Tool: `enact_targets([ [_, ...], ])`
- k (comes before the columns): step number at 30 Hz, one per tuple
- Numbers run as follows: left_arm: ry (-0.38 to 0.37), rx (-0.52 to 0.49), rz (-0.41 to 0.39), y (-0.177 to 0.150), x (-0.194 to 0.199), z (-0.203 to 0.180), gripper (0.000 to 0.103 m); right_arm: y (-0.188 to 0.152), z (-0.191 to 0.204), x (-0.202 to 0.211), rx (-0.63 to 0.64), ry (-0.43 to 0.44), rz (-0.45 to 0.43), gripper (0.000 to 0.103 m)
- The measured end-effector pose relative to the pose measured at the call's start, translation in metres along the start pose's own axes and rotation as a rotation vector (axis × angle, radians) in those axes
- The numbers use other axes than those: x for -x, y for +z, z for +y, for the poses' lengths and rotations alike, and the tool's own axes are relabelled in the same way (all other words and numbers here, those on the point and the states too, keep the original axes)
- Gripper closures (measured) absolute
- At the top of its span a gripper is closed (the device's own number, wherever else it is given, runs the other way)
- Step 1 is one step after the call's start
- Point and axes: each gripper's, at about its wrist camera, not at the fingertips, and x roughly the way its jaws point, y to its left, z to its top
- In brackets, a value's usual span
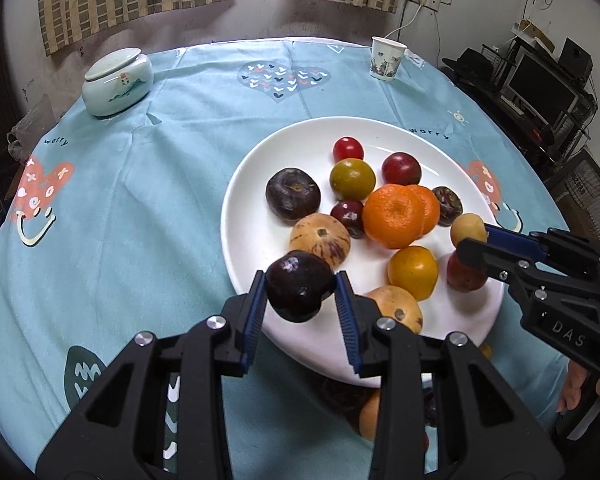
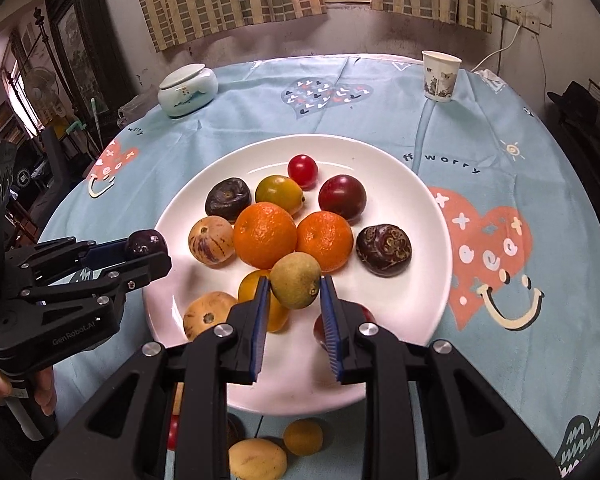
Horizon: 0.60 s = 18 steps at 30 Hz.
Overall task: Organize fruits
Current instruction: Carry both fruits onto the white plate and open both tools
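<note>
Both wrist views close above near table edge, facing window; shared: white plate (image 1: 252, 184) (image 2: 420, 216).

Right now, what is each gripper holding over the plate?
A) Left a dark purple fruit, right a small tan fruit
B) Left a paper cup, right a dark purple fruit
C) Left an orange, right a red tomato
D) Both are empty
A: the left gripper clamps a dark purple fruit, and the right gripper clamps a small tan fruit, both above the white plate.
</note>
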Motion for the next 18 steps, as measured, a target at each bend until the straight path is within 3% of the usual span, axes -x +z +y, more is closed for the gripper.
enact_targets([
  [4, 0.012, 0.015, 0.007, 0.003, -0.006, 0.002, 0.067, 0.003, -0.003, -0.006, -0.011, -0.010, 0.001, 0.077],
  [6, 0.010, 0.028, 0.003, 0.005, -0.006, 0.003, 0.057, 0.004, -0.004, -0.009, -0.015, -0.013, 0.003, 0.073],
  [7, 0.011, 0.033, -0.007, 0.005, -0.004, 0.003, 0.047, 0.004, -0.005, -0.010, -0.016, -0.018, 0.003, 0.068],
  [8, 0.014, 0.037, -0.024, 0.006, 0.000, 0.003, 0.044, 0.005, -0.006, -0.009, -0.022, -0.031, -0.001, 0.048],
  [9, 0.012, 0.037, -0.034, 0.007, 0.003, 0.002, 0.043, 0.005, -0.007, -0.006, -0.029, -0.040, -0.015, 0.041],
  [14, -0.003, 0.040, -0.084, 0.001, 0.033, -0.002, 0.041, -0.002, -0.008, 0.021, -0.030, -0.033, -0.056, 0.041],
  [17, 0.004, 0.041, -0.121, -0.015, 0.054, -0.005, 0.025, -0.016, -0.008, 0.039, -0.032, -0.028, -0.061, 0.041],
  [18, 0.008, 0.045, -0.128, -0.024, 0.059, -0.006, 0.025, -0.022, -0.008, 0.044, -0.036, -0.024, -0.061, 0.041],
])
